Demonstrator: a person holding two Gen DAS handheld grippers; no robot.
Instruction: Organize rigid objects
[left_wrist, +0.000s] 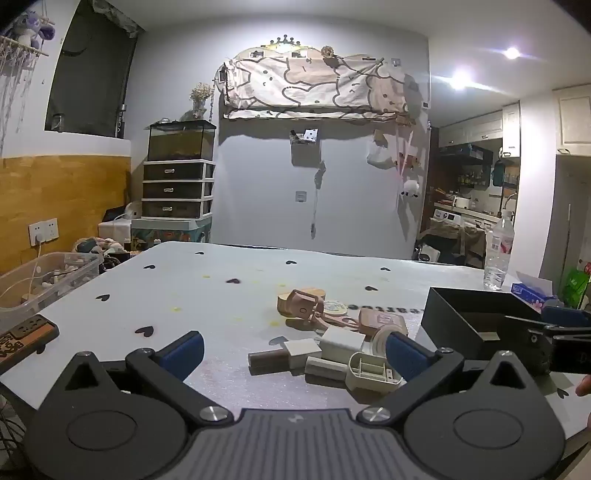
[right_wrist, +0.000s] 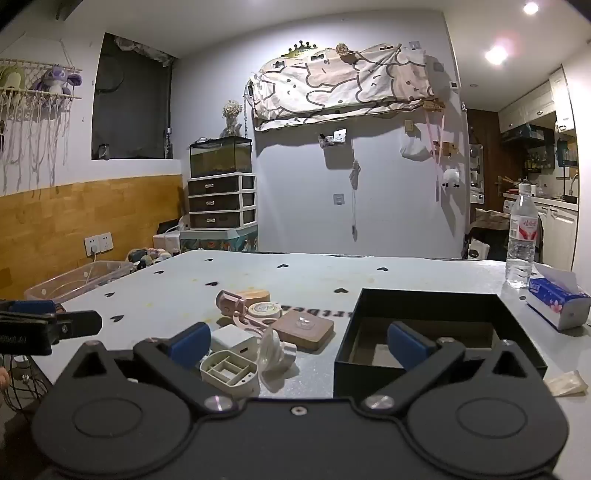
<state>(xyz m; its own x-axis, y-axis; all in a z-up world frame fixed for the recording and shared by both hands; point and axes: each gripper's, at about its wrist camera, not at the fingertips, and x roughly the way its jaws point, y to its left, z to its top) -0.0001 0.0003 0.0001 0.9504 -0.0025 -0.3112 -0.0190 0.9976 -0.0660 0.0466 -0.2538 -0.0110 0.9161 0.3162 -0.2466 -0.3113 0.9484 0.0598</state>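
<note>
Rigid objects (right_wrist: 258, 332) heaped loose at table (left_wrist: 184, 288) centre, just left of open black box (right_wrist: 428, 306); likely dumped there for sorting, box set close as the probable destination. Left tool (left_wrist: 295, 349) fully spread, empty, low over near edge of heap. Right tool (right_wrist: 299, 341) equally wide, gripping nothing, straddling heap and box rim.

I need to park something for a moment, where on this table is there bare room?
Bare room: the wide stretch of table left of the pile, out to the clear plastic bin, and the far side behind the black box toward the water bottle. Crowded: the pile of small items beside the box.
</note>
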